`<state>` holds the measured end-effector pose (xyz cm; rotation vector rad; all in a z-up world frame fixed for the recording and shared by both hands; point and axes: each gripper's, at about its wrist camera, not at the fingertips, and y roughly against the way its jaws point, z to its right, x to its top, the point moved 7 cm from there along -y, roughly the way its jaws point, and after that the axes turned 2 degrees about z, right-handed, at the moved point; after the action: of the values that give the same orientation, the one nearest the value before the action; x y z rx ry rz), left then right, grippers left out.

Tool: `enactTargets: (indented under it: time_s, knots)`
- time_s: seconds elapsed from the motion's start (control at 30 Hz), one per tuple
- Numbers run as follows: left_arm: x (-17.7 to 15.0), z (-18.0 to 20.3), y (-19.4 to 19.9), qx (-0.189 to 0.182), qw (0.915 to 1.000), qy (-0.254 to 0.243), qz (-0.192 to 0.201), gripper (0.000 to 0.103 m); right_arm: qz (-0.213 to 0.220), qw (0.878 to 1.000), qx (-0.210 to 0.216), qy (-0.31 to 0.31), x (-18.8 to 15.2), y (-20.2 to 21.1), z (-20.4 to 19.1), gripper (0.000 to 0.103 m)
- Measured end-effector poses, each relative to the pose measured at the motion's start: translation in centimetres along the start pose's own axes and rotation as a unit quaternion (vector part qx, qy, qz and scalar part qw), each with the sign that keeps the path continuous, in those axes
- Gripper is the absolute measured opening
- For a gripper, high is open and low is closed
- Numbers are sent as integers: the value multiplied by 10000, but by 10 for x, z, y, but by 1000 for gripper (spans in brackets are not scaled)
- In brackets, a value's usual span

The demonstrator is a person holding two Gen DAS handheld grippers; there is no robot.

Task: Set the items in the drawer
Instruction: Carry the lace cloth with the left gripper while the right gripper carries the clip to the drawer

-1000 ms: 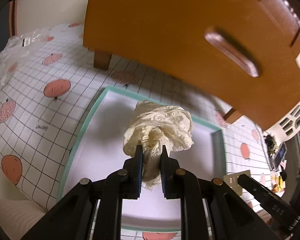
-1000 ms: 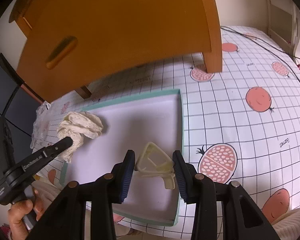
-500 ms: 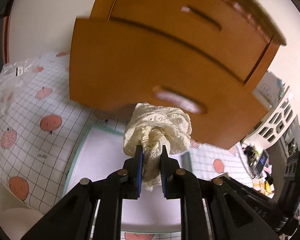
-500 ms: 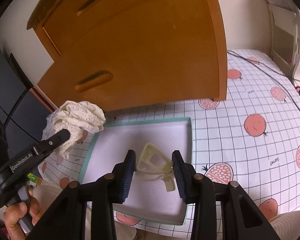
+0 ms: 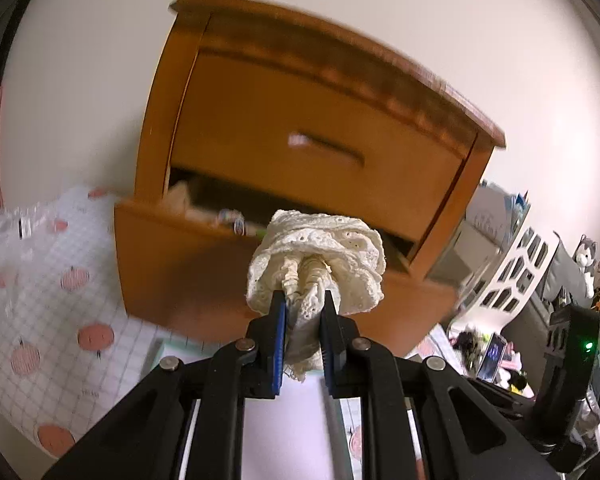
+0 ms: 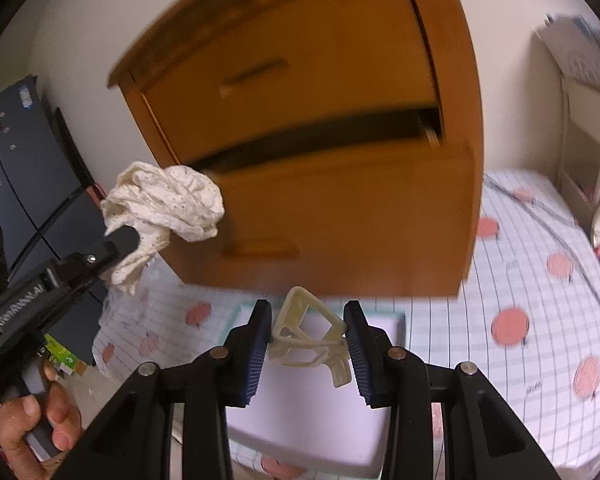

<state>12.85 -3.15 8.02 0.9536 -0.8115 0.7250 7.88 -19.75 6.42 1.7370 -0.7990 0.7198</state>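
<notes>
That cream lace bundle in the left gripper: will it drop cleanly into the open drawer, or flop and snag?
The lace cloth is probably floppy: it bunches above the left gripper and a tail hangs below the pads. It looks light. Its eyelet edging may catch on the open drawer front, so release well over the opening.

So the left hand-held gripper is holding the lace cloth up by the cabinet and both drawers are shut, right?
Not quite. The left hand-held gripper does hold the lace cloth up by the cabinet, but only the upper drawer is shut. The lower drawer is pulled open, as the left wrist view shows.
</notes>
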Motion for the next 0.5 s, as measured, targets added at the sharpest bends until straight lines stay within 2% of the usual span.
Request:
enactTargets:
  time_s: [0.23, 0.37, 0.5]
  knots:
    - [46, 0, -10, 50, 9997, -129, 197, 16, 454, 9980, -2, 434, 69, 6, -23, 40]
    - [61, -4, -32, 124, 9998, -159, 54, 16, 505, 9971, -194, 541, 100, -8, -23, 40]
    - [65, -9, -52, 182, 9996, -153, -163, 16, 360, 9967, -379, 623, 118, -30, -19, 40]
